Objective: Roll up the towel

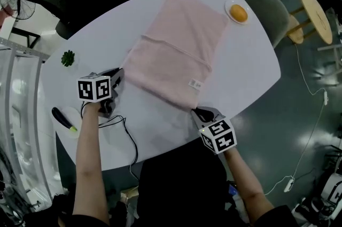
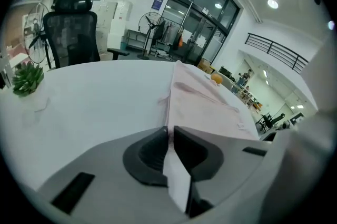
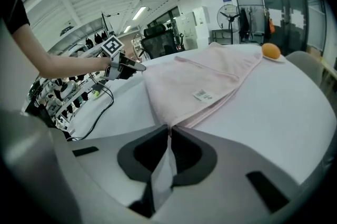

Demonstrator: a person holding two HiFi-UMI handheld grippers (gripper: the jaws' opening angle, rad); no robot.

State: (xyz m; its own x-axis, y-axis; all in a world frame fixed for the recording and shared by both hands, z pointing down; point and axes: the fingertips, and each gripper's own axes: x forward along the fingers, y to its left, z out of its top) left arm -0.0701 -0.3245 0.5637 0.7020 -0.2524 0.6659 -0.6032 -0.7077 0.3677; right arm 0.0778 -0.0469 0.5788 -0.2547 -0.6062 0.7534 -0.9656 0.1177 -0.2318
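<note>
On the table (image 1: 160,127), near side, grips the towel (image 1: 181,41) by both near corners, with left gripper (image 1: 122,73) and right gripper (image 1: 195,110) pinched shut on cloth. Best to lift both corners level, fold over tight, then roll toward the far end, keeping edges square. Bears a white tag (image 1: 196,82) near the right corner; print unreadable.

My head camera looks steeply down on the bench (image 1: 251,71); cameras behind my fingers (image 2: 150,157) skim low, sharing the towel (image 1: 176,49).

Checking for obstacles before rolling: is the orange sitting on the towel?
No, the orange sits on its own small plate just off the far corner of the towel.
</note>
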